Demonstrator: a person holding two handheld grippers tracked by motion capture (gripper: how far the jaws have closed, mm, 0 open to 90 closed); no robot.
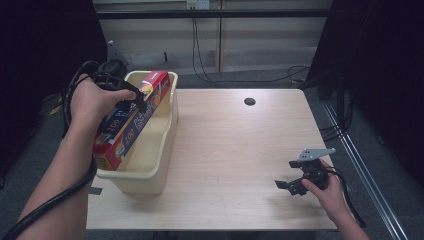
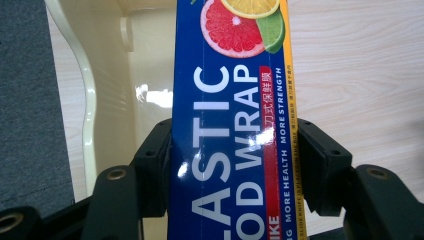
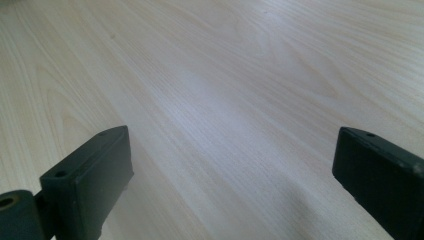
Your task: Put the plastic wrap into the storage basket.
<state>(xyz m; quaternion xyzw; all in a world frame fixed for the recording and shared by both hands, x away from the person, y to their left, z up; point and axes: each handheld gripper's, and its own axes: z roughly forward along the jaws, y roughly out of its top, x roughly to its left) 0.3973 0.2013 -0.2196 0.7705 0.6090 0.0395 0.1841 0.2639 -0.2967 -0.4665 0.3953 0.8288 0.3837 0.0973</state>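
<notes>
Both jaws of the left gripper [image 2: 232, 165] clamp the plastic wrap box [image 2: 230, 125].

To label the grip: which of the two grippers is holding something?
The left gripper, clamped on the plastic wrap box; the right gripper stands open.

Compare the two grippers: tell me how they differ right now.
The left gripper is shut on the plastic wrap box; the right gripper is open with nothing between its jaws. The left is raised over the cream bin; the right sits low on the table. Both have black jaws.
</notes>
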